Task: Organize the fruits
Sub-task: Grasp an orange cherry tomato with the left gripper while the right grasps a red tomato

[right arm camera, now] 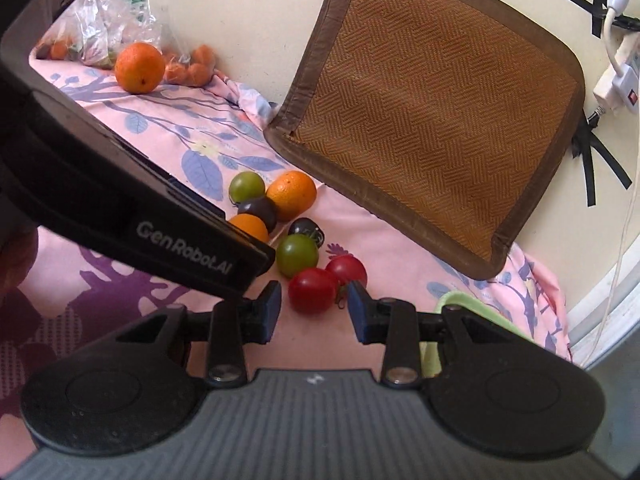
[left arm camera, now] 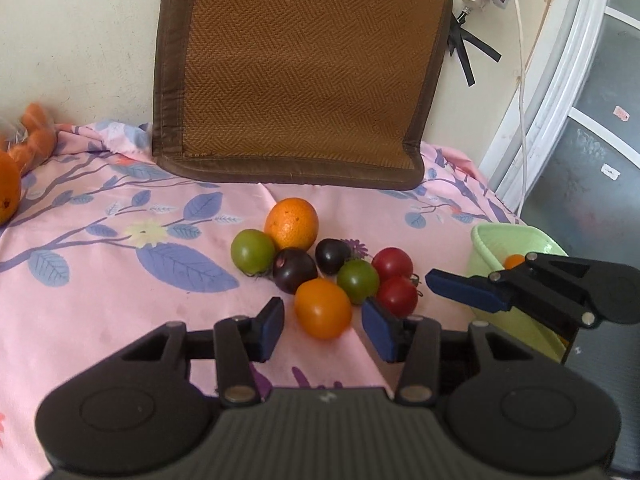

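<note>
Left gripper [left arm camera: 322, 326] fingers apart, nothing clamped; orange tomato [left arm camera: 323, 308] sits just ahead between the tips, not touched. Right gripper [right arm camera: 314, 308] fingers apart too, near red tomato [right arm camera: 313, 290] just ahead of the gap, pads clear of it. Beyond the left fingers: green tomatoes [left arm camera: 357, 281], two dark ones [left arm camera: 294, 270], a second red one [left arm camera: 392, 264], then an orange [left arm camera: 292, 224] farthest, all clustered and touching. Pale green basket [left arm camera: 492, 240] off right of the left fingers, something orange inside. Surface is a pink floral cloth [left arm camera: 120, 260], rumpled at the back. Woven brown mat [left arm camera: 300, 72] leans on a cream wall [left arm camera: 72, 40] behind. Far left of the right fingers: another orange [right arm camera: 139, 67], plastic bag [right arm camera: 112, 12]. Power strip [right arm camera: 616, 84] and cords on the wall, right.
</note>
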The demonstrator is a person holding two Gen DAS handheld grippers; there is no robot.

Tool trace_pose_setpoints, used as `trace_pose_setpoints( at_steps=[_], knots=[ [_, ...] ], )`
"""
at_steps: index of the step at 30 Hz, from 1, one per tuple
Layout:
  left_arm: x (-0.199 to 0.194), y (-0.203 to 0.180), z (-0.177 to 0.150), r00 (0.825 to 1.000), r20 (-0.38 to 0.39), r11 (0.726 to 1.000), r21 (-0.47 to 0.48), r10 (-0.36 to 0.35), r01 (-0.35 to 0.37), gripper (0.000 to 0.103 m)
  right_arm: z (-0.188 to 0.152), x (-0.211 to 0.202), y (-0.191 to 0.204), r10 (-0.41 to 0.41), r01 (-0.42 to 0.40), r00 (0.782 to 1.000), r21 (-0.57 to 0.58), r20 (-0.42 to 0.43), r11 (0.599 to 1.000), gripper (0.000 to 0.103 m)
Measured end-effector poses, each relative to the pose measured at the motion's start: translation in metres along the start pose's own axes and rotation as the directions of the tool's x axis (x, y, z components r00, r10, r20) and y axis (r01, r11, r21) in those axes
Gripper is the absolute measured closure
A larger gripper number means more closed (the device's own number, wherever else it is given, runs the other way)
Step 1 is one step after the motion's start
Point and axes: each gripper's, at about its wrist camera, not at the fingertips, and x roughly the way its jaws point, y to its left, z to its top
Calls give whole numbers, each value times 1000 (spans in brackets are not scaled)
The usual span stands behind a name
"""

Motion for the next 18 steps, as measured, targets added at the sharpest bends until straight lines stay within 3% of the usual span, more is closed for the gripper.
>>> trace_pose_setpoints(
  at_steps=[2,3,5,7,11,18],
  knots=[
    [1,-1,0,1000,6,1000,5,8,-8,63,1,3,4,-29,29,1000,-3,3,1000,64],
    [2,-2,-1,1000,10,1000,10,16,-16,70,1,4,5,-38,38,999,-2,6,999,64],
    [2,-3,-2,1000,18,1000,22,17,-18,71,0,6,6,-41,41,999,-7,12,999,71],
    [-1,-4,-3,1000,19,999,27,20,-20,72,-2,3,7,-42,42,999,-11,19,999,71],
    [-21,-8,-14,999,21,999,23,27,-28,72,-16,-33,1,31,-37,997,89,70,995,72],
    [-72,-28,-60,986,53,984,68,160,-163,72,-60,-105,4,198,-235,967,260,159,937,72]
  ],
)
